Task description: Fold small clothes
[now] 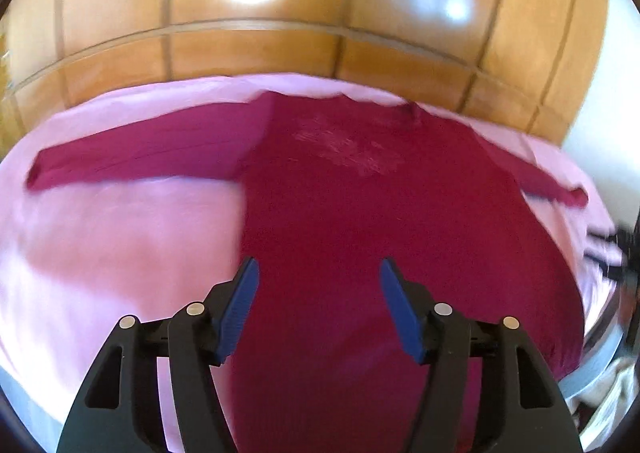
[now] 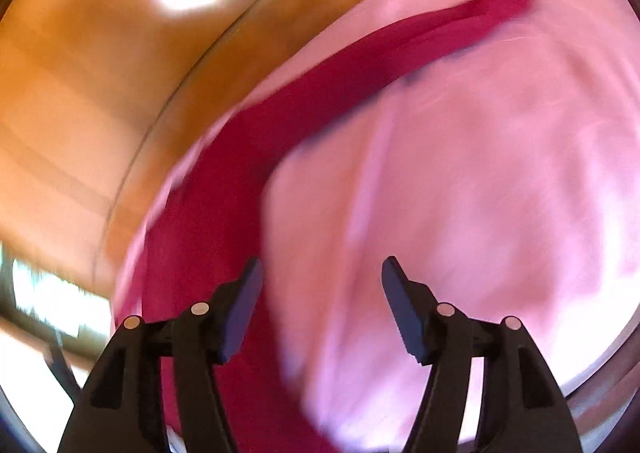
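A dark red long-sleeved shirt [image 1: 360, 205] lies flat on a pink bed sheet [image 1: 112, 237], both sleeves spread out to the sides, a faded print on its chest. My left gripper [image 1: 318, 267] hangs open above the shirt's lower body, nothing between its blue pads. In the blurred right wrist view the shirt's sleeve [image 2: 384, 65] runs up toward the top right across the pink sheet [image 2: 500, 181]. My right gripper [image 2: 320, 265] is open over the sheet beside the shirt's side edge, with nothing held.
A glossy wooden wardrobe [image 1: 280, 41] stands behind the bed. The bed's edge and some dark and light items [image 1: 616, 333] show at the right. Wood panels [image 2: 100, 93] fill the left of the right wrist view.
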